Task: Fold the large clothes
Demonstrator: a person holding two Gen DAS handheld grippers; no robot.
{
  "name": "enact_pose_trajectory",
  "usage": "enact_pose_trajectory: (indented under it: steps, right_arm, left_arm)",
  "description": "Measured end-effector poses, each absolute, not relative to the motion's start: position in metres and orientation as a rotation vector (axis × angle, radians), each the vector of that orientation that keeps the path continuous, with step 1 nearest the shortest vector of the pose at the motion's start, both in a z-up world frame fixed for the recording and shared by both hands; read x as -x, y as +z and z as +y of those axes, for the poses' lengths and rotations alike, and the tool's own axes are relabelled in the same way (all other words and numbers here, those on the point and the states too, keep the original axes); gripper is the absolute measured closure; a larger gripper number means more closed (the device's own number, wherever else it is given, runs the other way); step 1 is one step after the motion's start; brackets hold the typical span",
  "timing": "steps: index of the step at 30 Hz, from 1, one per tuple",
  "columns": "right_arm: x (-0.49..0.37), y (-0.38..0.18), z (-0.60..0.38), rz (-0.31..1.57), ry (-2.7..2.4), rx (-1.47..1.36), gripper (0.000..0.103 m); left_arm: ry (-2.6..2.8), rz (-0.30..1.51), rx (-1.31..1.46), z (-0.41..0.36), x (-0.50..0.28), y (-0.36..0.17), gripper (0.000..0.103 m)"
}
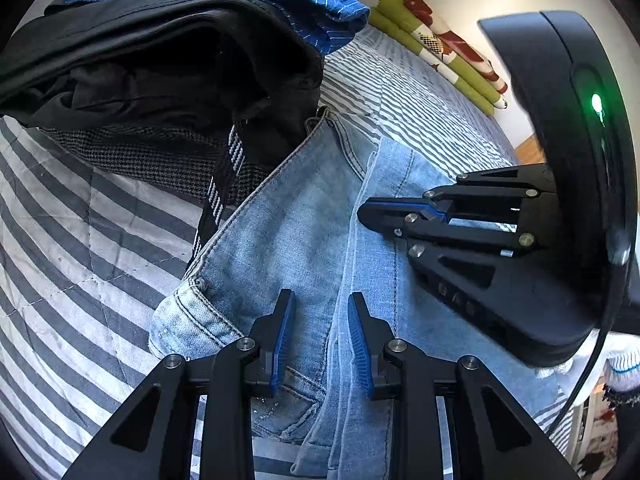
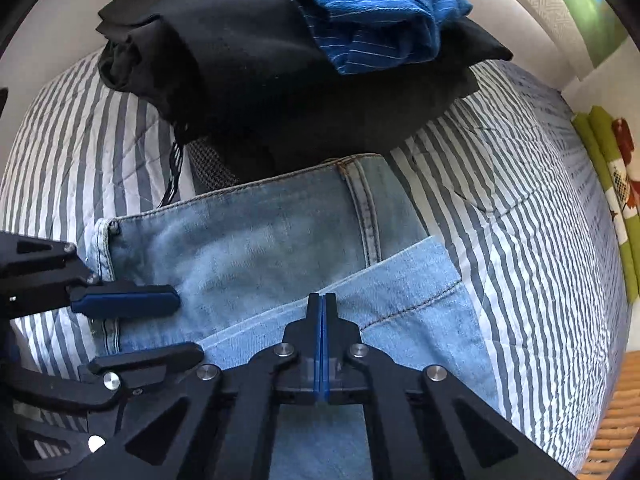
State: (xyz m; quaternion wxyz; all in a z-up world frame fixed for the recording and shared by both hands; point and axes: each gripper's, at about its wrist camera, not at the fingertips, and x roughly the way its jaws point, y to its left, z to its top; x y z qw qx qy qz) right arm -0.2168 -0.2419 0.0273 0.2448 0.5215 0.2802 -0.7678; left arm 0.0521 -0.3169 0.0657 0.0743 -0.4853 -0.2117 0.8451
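Light-blue jeans [image 2: 248, 248] lie partly folded on the striped bed cover [image 2: 520, 208], centre of the right wrist view, waistband toward the stack above. A folded-over leg panel crosses the lower right.

Left gripper [image 1: 322, 336]: jaws partly apart over the denim at lower centre of the left wrist view, pads not pressing cloth; nothing held.

Right gripper [image 2: 322, 312]: pads pressed flat together at the folded edge, no cloth visibly between them.

Stack of folded dark clothes [image 2: 280, 72], blue pinstriped garment [image 2: 380, 12] on top, sits just beyond the waistband, touching it.

Risks, as judgement:
- Closed right gripper may have missed the edge; lifting would leave the fold behind.
- Pulling the waistband could drag the stack or the striped strap [image 1: 222, 184].
- Thick denim may spring open if released unevenly.
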Motion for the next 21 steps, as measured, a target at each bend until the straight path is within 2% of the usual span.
enact_pose_trajectory:
  steps: [5,12,16,21]
  right_arm:
    - [0.220,0.061,-0.205,0.383,-2.165,-1.406,0.103]
    - [0.196,0.088,-0.164,0.101,-2.152,-1.395,0.103]
    - [0.155,0.105,-0.132,-0.214,-2.057,-1.364,0.103]
    - [0.077,0.109,-0.113,-0.311,-1.987,-1.385,0.103]
  left_arm:
    - [2.532,-0.642,1.455,-0.320,-0.053,0.066,0.074]
    - [2.530,-0.637,1.460,-0.319,-0.052,0.066,0.074]
    - [2.528,-0.628,1.467,-0.319,-0.054,0.066,0.074]
    - [2.540,-0.614,1.475,-0.312,-0.043,0.063,0.074]
